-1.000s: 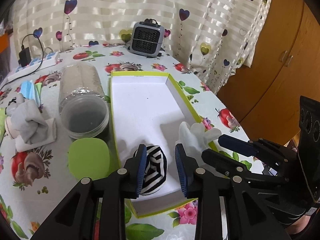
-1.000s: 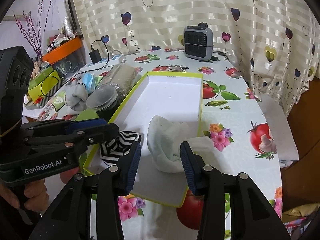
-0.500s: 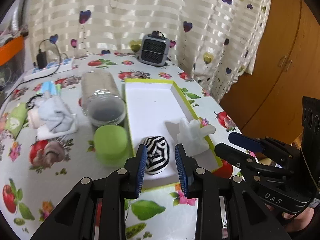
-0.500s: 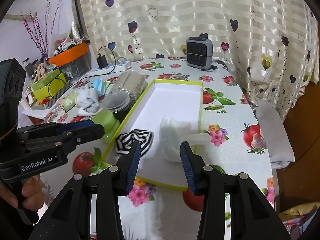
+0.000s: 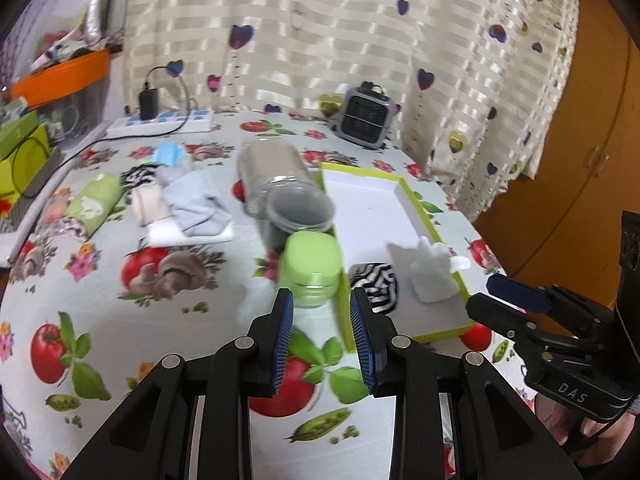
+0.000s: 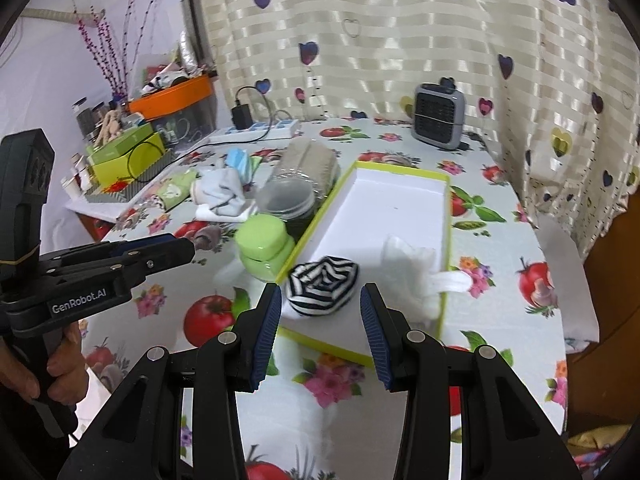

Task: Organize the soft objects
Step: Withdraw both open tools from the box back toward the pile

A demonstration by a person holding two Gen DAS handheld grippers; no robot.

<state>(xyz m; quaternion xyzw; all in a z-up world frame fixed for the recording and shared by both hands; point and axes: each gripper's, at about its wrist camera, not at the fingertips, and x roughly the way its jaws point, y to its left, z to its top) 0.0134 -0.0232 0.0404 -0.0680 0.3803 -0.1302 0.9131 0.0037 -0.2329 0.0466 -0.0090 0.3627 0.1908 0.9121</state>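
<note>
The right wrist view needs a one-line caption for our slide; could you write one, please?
Open right claw above the table edge, facing a striped sock bundle and a white sock in the green-rimmed box.

My landmark is the shallow tray (image 6: pixel 446 216) lying on the table (image 6: pixel 496 312) ahead of me. Inside it, at the end nearest me, sit two soft things — a rolled sock (image 6: pixel 322 285) toward the left wall and a crumpled cloth (image 6: pixel 412 276) against the right wall, draped over that rim. Just left of the tray lies a jar (image 6: pixel 298 184) on its side, mouth toward me, and its lid (image 6: pixel 262 246) rests nearer me, beside the tray's left wall. Further left of the jar is a heap of small cloths (image 5: pixel 188 208). Behind the tray's far end stands a small fan (image 6: pixel 439 115) — and a power strip (image 6: pixel 260 132) lies behind and left of the tray.
</note>
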